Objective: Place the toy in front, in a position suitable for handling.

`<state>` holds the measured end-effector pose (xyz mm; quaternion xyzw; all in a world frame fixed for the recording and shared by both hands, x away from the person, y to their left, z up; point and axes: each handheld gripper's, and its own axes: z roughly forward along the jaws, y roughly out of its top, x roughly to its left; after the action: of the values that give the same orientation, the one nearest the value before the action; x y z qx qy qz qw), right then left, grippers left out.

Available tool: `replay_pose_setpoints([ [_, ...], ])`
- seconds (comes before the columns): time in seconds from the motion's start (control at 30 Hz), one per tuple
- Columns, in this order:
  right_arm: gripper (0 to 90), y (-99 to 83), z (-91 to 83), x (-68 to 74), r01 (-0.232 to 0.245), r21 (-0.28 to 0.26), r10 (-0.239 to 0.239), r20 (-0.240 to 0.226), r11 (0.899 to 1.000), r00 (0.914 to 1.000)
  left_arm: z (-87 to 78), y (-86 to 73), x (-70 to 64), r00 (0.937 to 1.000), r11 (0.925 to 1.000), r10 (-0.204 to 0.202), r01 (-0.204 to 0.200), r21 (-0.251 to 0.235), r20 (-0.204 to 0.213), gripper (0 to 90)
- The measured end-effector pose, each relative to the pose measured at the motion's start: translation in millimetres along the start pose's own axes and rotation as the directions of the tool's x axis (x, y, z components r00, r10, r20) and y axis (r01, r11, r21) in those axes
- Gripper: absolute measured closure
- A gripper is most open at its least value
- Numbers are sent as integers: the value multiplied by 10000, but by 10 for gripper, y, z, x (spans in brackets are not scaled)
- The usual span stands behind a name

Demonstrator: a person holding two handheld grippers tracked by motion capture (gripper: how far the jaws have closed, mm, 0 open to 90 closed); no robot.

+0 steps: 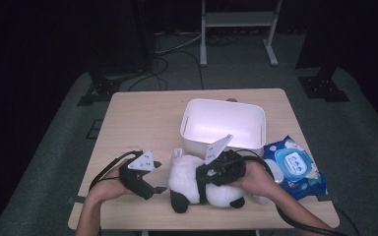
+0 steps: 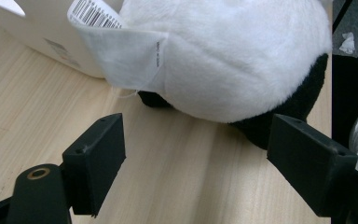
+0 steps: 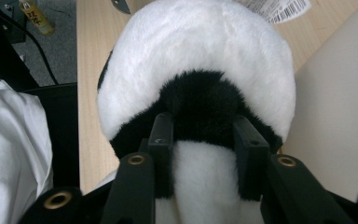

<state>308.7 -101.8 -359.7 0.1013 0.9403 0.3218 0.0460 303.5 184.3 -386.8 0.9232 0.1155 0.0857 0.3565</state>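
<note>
Light wooden table, pale grain. Sitting on it — a plush panda, lying on its side, white rump just ahead of the left gripper's spread jaws, black-and-white middle pinched between the right gripper's jaws. White bin beyond the panda, just past both sets of jaws, touching the plush. Blue wipes pack flat on the wood — off behind the right jaws, near the table edge.

A light wooden table is standing on grey carpet, with darkness closing in on both sides. Behind it, black cables are trailing across the floor beside a pale metal frame.
</note>
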Motion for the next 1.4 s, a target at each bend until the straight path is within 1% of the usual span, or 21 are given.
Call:
replay_pose_setpoints([
  [0.1,692,-10,29,3,165,194,-167,92,9997,9998,-6,-7,6,10000,10000,-14,14,1,-7,179],
  [0.17,696,-26,83,4,49,298,-50,18,9995,10000,0,-12,8,10000,10000,-33,33,5,-11,179],
  [0.23,700,-40,130,13,176,453,-179,51,9988,9998,7,-14,8,10000,10000,-41,41,28,2,179],
  [0.27,694,-51,149,6,35,392,-36,9,9992,10000,8,-15,8,10000,10000,-44,44,40,11,179],
  [0.3,664,-55,158,-6,-74,394,75,-35,9992,10000,9,-16,7,10000,10000,-62,62,40,11,179],
  [0.33,614,-49,168,-32,-336,630,349,-199,9974,9992,11,-16,5,10000,10000,-85,85,43,17,179],
  [0.37,563,-35,164,-46,-367,850,386,-203,9957,9990,14,-16,3,10000,10000,-76,76,57,19,179],
  [0.4,503,-15,149,-39,-197,1032,199,-5,9945,9998,14,-14,3,10000,10000,-21,21,90,38,179],
  [0.43,462,2,146,-34,-208,1297,204,45,9913,9998,15,-12,2,10000,10000,-5,4,99,41,179],
  [0.53,394,11,165,-20,-120,1401,132,-82,9901,9999,11,-3,-1,10000,10000,18,-18,74,31,179],
  [0.67,340,11,215,-55,-212,1573,247,-202,9873,9995,6,3,-8,10000,10000,8,-8,44,11,180],
  [0.73,280,27,246,-53,-211,1812,258,-236,9832,9994,5,1,-9,10000,10000,0,0,38,19,180],
  [0.8,217,40,276,-23,49,2170,-18,-148,9762,9999,3,-4,-4,10000,10000,-7,7,55,21,180],
  [0.87,172,42,306,4,133,2461,-142,19,9692,9999,10,-8,-7,9999,9999,-126,126,-36,11,179],
  [0.97,173,5,312,-22,-41,2264,25,73,9740,10000,5,-3,-2,10000,9999,32,-32,107,37,179],
  [1.07,180,-45,332,-51,-143,1950,135,54,9807,9999,15,5,-11,10000,10000,-32,32,30,16,179],
  [1.17,219,-69,392,-34,-32,1797,23,57,9837,10000,17,13,-12,10000,10000,19,-19,31,43,179],
  [1.23,258,-73,443,-8,134,1747,-160,135,9845,9998,21,16,-16,10000,10000,-16,16,8,50,179],
  [1.3,315,-79,452,-13,118,1722,-150,171,9850,9997,22,19,-12,9999,9999,93,-93,89,55,179],
  [1.33,341,-86,449,-14,22,1704,-58,206,9854,9998,30,19,-18,10000,10000,23,-24,54,52,179],
  [1.4,412,-97,434,-14,130,1662,-172,239,9860,9996,36,18,-16,10000,9999,49,-49,89,80,179],
])
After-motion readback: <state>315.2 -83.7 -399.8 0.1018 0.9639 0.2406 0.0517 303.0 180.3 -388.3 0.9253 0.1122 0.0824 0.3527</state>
